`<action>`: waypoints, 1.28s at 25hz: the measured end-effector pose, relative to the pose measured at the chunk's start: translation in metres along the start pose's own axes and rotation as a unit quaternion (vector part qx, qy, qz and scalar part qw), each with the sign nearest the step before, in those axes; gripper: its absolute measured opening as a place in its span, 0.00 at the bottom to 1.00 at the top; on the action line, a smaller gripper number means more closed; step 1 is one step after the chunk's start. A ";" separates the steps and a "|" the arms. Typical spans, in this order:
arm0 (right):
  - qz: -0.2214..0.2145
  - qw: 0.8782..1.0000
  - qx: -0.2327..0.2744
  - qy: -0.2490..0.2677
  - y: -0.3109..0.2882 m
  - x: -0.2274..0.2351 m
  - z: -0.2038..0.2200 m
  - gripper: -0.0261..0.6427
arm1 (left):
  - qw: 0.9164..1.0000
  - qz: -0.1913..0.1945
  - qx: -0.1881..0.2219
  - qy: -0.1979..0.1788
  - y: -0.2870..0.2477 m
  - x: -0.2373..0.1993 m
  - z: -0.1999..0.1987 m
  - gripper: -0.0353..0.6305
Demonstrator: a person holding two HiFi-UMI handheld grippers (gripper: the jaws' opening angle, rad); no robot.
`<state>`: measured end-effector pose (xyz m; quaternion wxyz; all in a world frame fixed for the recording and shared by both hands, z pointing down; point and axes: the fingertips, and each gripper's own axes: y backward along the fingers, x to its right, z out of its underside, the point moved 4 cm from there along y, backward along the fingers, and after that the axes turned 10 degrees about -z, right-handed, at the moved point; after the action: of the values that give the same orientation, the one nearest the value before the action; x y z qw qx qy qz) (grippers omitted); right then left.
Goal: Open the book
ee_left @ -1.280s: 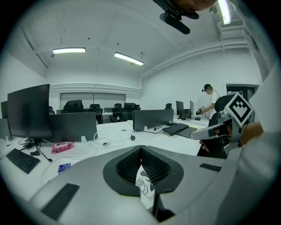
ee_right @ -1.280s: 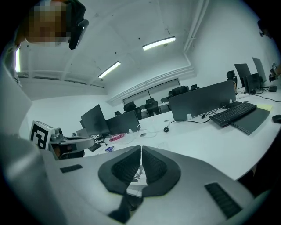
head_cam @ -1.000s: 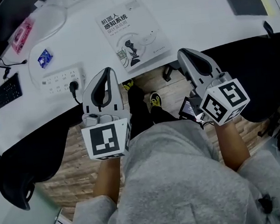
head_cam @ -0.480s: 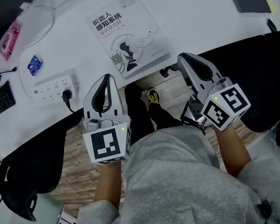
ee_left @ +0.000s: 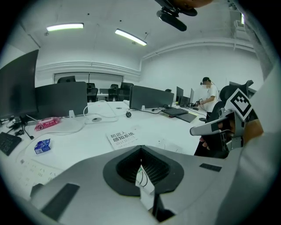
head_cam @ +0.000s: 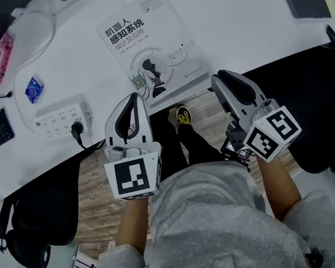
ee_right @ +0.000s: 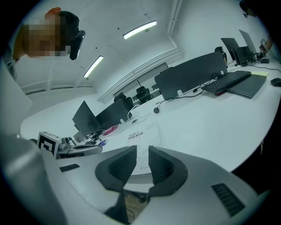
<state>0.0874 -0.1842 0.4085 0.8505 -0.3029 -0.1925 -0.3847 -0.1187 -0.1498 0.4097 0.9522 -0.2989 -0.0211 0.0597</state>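
Book (head_cam: 149, 49) closed, flat, white cover up; small print unreadable. Left gripper (head_cam: 134, 96) clenched, empty. Right gripper (head_cam: 217, 79) jaws opening, nothing between.

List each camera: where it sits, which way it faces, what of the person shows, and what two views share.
Head view: on the person's head, facing steeply down at the desk edge; shows the closed book, left gripper, right gripper, forearms, grey top, legs.
Left gripper view: on the left gripper, facing across the desk; its jaws together in front.
Right gripper view: on the right gripper, facing across the desk; its jaws opening, nothing between them.
Shared: both gripper views show the book and the other gripper.
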 end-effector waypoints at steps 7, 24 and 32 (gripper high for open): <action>0.009 0.999 -0.023 -0.034 -0.014 0.022 0.024 0.20 | 1.000 0.014 -0.013 0.009 -0.028 0.002 0.017 0.06; 0.009 0.993 -0.057 -0.103 -0.037 0.048 0.047 0.22 | 0.997 0.049 -0.061 0.008 -0.067 0.014 0.044 0.06; -0.059 0.984 -0.042 -0.163 -0.041 0.039 0.040 0.22 | 0.997 0.049 -0.060 0.012 -0.071 0.009 0.041 0.06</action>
<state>0.0768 -0.2003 0.4748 0.7705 -0.3848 -0.3294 -0.3870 -0.1056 -0.1836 0.4839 0.9286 -0.3567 0.0012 0.1018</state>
